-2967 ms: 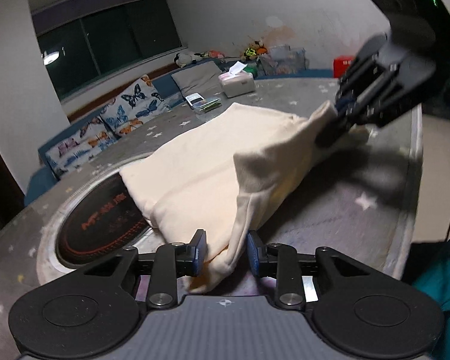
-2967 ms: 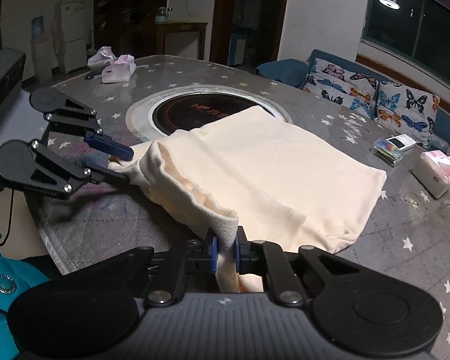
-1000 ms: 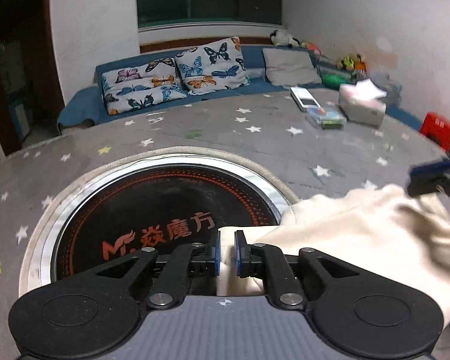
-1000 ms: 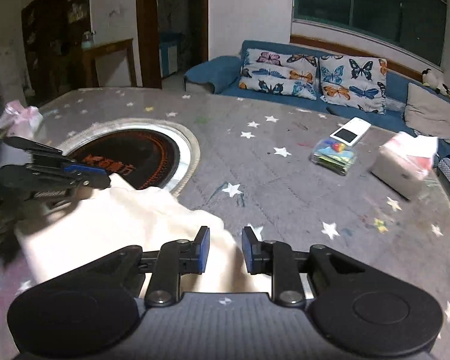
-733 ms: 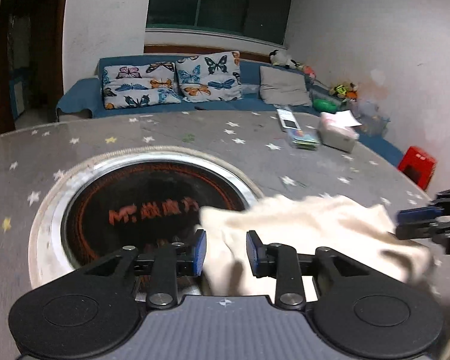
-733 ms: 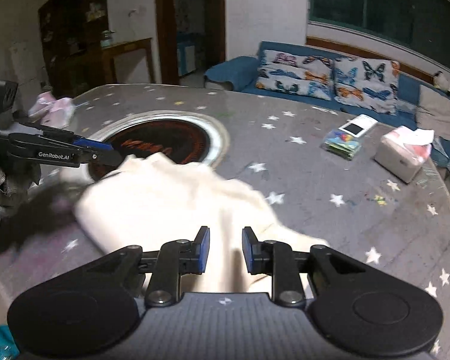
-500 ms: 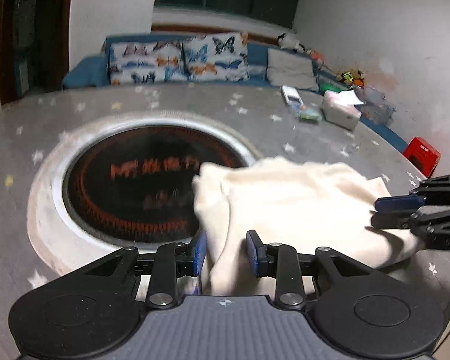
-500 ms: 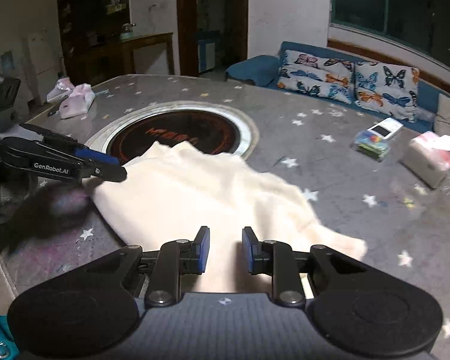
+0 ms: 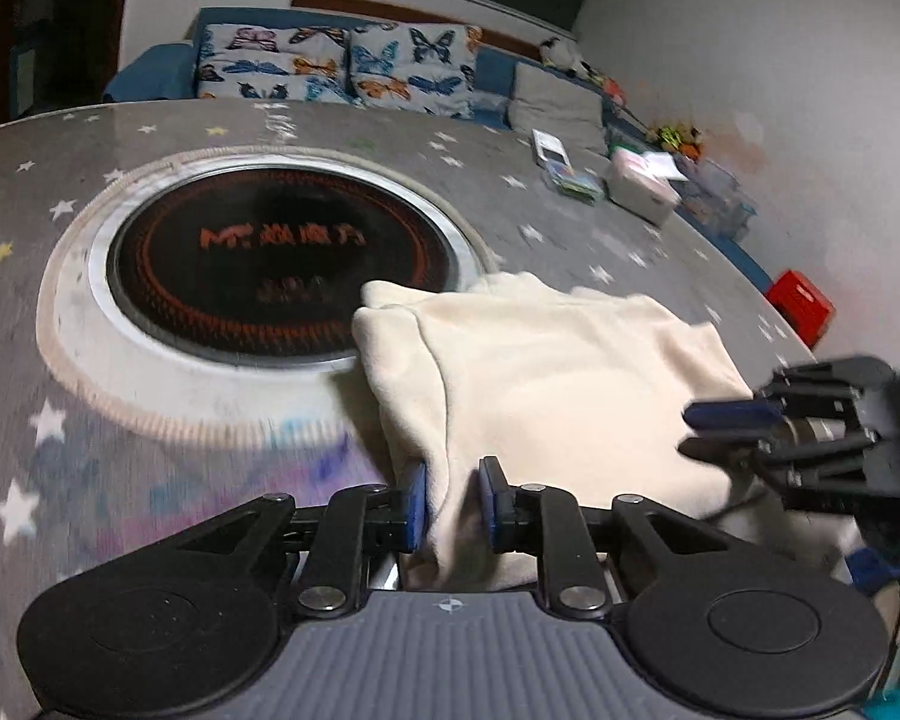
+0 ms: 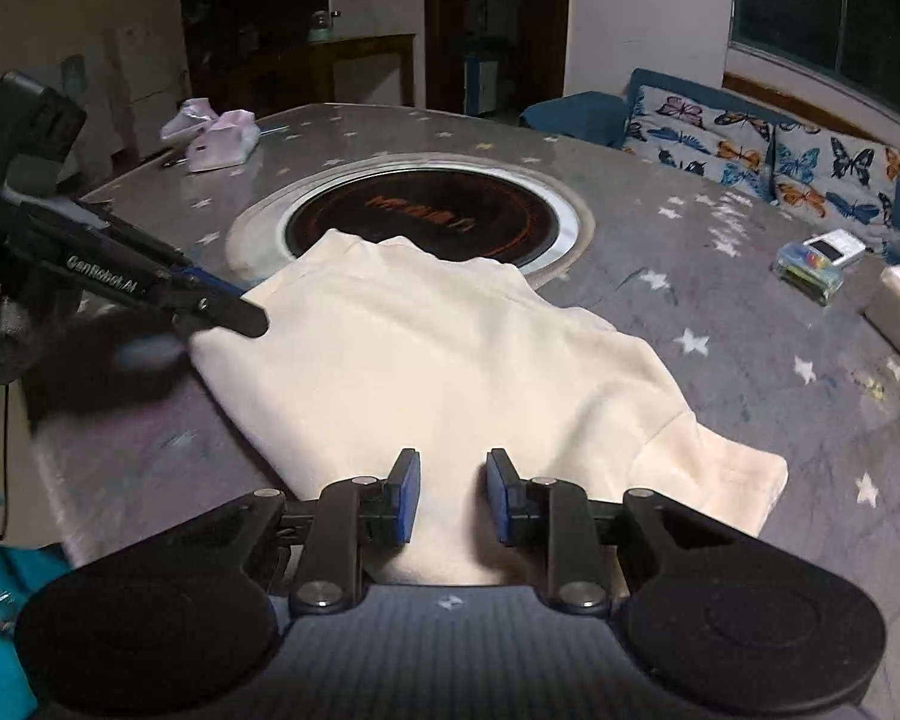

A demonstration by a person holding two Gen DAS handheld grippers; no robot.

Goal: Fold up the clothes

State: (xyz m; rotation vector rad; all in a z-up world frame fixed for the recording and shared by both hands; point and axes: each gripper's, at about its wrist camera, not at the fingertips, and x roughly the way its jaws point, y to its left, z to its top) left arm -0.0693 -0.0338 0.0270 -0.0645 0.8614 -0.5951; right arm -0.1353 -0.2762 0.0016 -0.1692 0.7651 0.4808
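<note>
On the near part of the round table (image 10: 750, 312), just this side of the black cooktop disc (image 10: 432, 210), lies the cream garment (image 10: 438, 360), folded into a rough block, long axis running left-to-right between the tools. Left gripper (image 9: 453, 501) has its jaws apart, straddling a fold at the cloth's left end. Right gripper (image 10: 453, 495) is also spread, over the near edge, gripping nothing. Both are equally close, so the next fold likely goes sideways.
</note>
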